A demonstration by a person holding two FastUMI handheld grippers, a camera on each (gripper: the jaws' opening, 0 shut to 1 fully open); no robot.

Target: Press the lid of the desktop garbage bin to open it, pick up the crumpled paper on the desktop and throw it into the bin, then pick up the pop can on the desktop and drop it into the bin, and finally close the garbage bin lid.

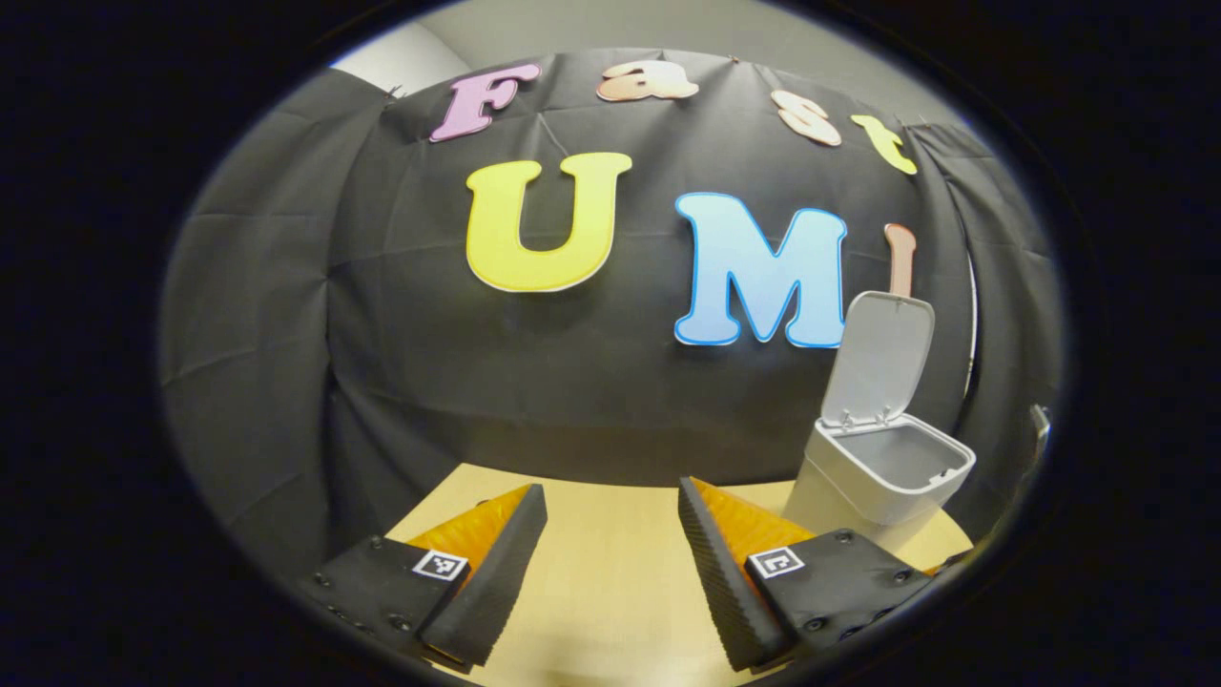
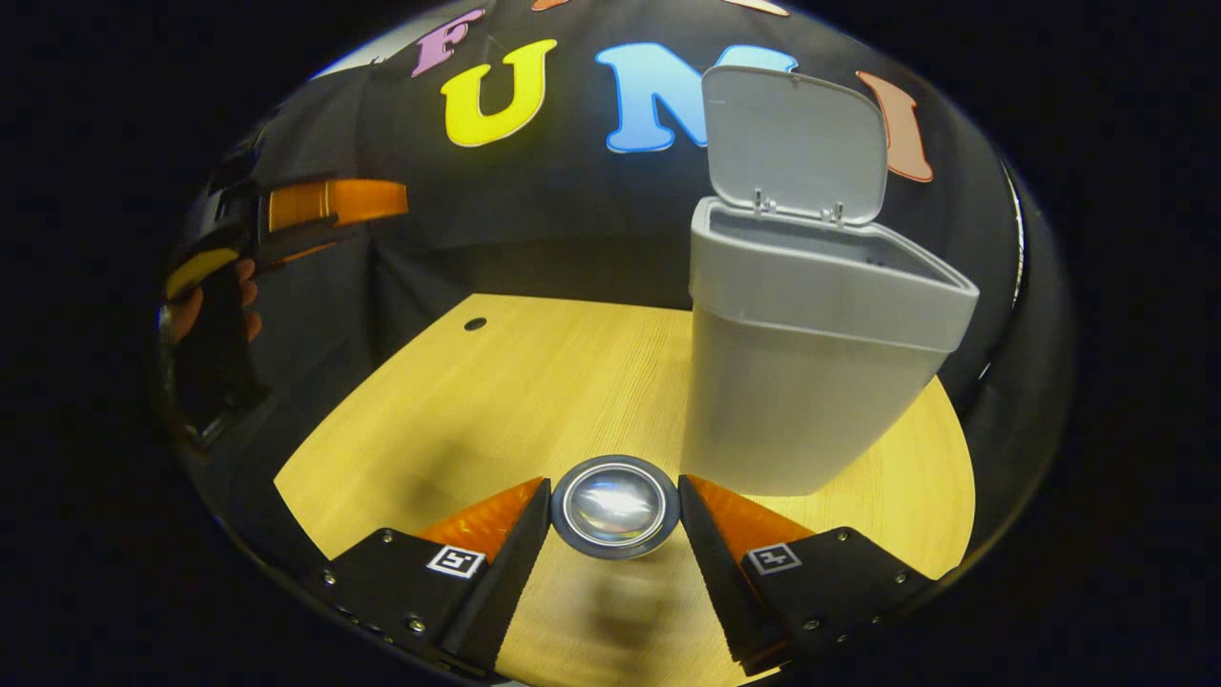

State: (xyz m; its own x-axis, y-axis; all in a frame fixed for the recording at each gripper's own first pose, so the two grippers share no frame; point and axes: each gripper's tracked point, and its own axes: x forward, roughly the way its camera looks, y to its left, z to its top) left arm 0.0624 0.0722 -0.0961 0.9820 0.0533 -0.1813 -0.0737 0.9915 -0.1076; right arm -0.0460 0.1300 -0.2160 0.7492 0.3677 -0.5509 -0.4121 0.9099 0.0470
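A pop can point(image 2: 615, 508) lies end-on between the fingers of my right gripper point(image 2: 615, 491), which is shut on it; a blurred shadow on the tabletop below suggests the can is off the wood. Just to the right and a little beyond it stands the grey garbage bin point(image 2: 792, 382), its lid point(image 2: 792, 143) swung up and open. In the left gripper view the same bin point(image 1: 887, 468) is at the right with its lid point(image 1: 878, 358) upright. My left gripper point(image 1: 610, 496) is open over the table with nothing between its fingers.
The wooden table point(image 2: 477, 401) has a small round hole point(image 2: 475, 323) near its far left edge. The other gripper point(image 2: 305, 215) and the hand point(image 2: 205, 305) holding it hang at the far left, above the table's edge. Black cloth closes in behind the bin.
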